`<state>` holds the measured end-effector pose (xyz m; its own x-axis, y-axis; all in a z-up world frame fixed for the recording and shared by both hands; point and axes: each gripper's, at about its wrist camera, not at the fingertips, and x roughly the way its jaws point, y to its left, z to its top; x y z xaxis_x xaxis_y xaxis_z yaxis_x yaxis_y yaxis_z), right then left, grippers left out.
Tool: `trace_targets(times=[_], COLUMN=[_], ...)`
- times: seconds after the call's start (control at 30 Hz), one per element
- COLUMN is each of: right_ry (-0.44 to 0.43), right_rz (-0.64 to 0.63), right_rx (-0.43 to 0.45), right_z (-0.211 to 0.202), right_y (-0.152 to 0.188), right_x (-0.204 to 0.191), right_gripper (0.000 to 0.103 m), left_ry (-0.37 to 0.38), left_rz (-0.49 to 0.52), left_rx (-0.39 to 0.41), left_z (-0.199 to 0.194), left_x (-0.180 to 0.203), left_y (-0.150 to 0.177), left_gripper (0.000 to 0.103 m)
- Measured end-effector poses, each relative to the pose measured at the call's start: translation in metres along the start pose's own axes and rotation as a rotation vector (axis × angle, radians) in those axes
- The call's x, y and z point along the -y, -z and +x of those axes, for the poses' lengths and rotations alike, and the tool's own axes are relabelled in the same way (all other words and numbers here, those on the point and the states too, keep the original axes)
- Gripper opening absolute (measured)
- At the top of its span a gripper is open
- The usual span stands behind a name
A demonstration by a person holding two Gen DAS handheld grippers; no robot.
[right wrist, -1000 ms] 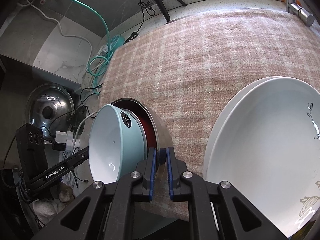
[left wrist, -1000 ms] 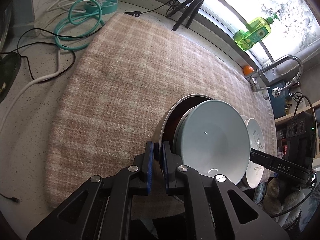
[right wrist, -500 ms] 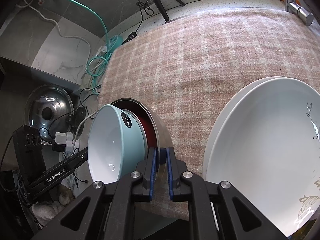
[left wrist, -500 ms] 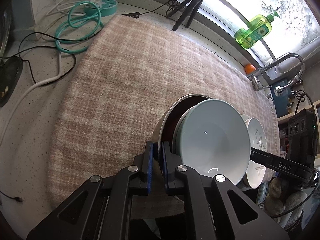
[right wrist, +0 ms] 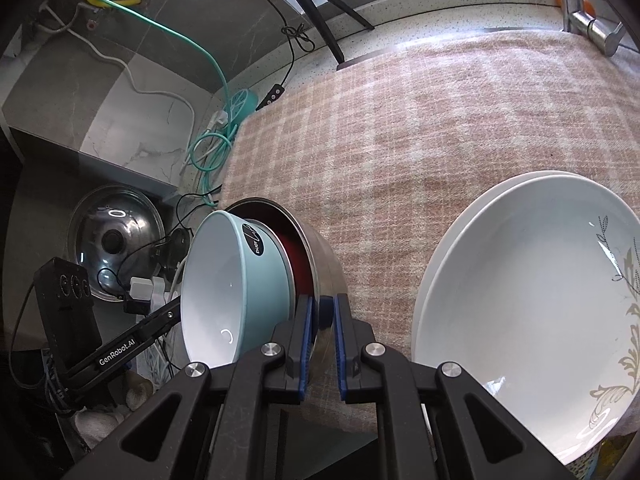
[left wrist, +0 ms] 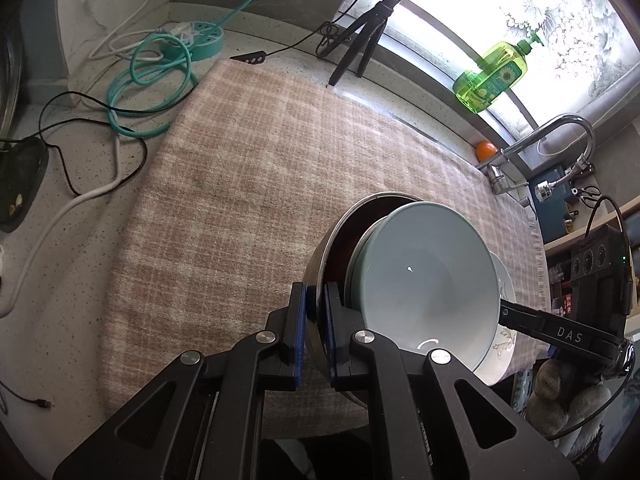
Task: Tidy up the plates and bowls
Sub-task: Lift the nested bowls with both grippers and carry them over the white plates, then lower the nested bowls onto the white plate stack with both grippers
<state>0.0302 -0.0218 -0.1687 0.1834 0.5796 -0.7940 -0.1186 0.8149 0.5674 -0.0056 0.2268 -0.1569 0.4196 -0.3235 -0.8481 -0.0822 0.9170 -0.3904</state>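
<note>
Pinching the steel bowl (left wrist: 320, 264) rim from both sides, the left gripper (left wrist: 316, 300) and right gripper (right wrist: 320, 312) were both clamped tight, pale blue bowl (left wrist: 428, 280) nested inside, white plates (right wrist: 532, 296) sitting at 3 o'clock on the checked cloth (right wrist: 400, 128).

White plates (right wrist: 532, 304) cut off at 3–5 o'clock in the right wrist view; in the left wrist view the teal bowl (left wrist: 432, 280) hides all but a sliver of them. Steel bowl (right wrist: 326, 264) inside mostly hidden behind the teal bowl. Bowl label text too small to read. Pot lid (right wrist: 114, 240) part-hidden at 9 o'clock.
</note>
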Motion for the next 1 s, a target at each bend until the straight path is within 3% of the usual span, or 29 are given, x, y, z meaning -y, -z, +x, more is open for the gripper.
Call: trace_targets(times=[0.47, 1.0], right_ry=[-0.024, 0.013], right_rz=[0.017, 0.077], right_rx=[0.065, 0.131], right_z=[-0.047, -0.108], right_y=[-0.005, 0.002], right_x=[0.013, 0.067], right_gripper=[0.010, 0.011], left_ry=[0.032, 0.088], left_rz=[0.053, 0.124], left_rx=[0.068, 0.046], left_z=[-0.016, 0.006], left_x=[0.044, 0.114], left_y=[-0.013, -0.006], left_gripper=[0.007, 0.007])
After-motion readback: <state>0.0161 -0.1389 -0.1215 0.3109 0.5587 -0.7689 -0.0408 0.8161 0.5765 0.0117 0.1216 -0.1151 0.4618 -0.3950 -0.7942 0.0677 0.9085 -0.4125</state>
